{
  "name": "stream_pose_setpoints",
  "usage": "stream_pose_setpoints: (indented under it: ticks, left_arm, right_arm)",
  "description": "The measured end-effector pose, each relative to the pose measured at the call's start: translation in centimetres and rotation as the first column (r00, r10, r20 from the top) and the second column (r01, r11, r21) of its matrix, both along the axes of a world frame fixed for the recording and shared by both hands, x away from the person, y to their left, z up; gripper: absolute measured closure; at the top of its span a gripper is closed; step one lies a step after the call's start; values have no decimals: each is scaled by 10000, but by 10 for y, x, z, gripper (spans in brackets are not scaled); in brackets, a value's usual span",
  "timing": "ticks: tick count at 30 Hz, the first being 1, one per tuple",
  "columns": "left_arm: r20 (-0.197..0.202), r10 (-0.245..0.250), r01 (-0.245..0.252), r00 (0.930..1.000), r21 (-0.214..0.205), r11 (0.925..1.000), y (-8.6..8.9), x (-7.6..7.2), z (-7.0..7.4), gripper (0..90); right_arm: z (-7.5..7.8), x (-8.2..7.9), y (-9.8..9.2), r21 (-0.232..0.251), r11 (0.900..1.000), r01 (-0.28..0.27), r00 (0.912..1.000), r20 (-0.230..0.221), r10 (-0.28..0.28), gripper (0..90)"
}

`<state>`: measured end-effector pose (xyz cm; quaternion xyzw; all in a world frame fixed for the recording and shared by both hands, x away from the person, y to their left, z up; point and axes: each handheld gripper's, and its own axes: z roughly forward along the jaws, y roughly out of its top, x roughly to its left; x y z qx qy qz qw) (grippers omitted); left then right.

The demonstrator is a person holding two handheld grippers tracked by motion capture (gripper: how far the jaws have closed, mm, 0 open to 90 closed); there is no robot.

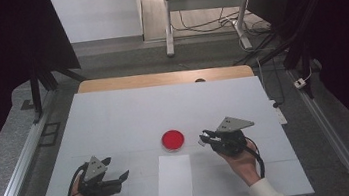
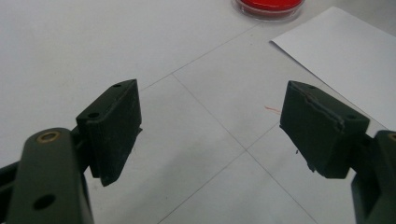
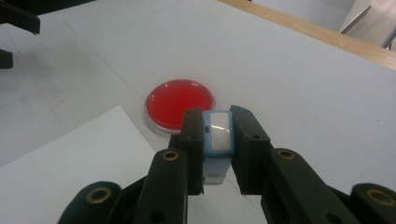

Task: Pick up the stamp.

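Red dish (image 2: 269, 8): cut off by the top edge in the left gripper view; far rim unseen. White sheet (image 2: 348, 56): cut by the right edge there; in the right gripper view its near part is hidden behind the right gripper (image 3: 215, 135). Small blue-and-white object (image 3: 218, 140): lower end concealed between the pads; kind not determinable; too small to be made out in the high view. Left gripper (image 3: 11, 35): cut off at the upper left corner of the right gripper view.

White-covered table (image 1: 115, 120) with faint pencil grid lines, wooden edge (image 1: 165, 78) along its far side. Grey floor (image 1: 122, 59) beyond; metal desk frame (image 1: 204, 3) with loose cables (image 1: 203, 24) beneath it.
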<state>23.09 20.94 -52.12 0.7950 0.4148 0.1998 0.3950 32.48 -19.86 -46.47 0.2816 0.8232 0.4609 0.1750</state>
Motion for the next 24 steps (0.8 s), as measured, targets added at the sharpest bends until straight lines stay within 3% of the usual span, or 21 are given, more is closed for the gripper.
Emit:
stream_pose_setpoints:
  ticks: [17,24]
  left_arm:
    - [10,-33,33,10000,13,10000,-2,0,0,205]
    - [41,-39,39,10000,14,10000,-3,0,0,205]
  right_arm:
    - [14,-8,3,907,9956,-239,9993,313,212,748]
    - [16,-11,8,1007,9941,-398,9987,353,364,748]
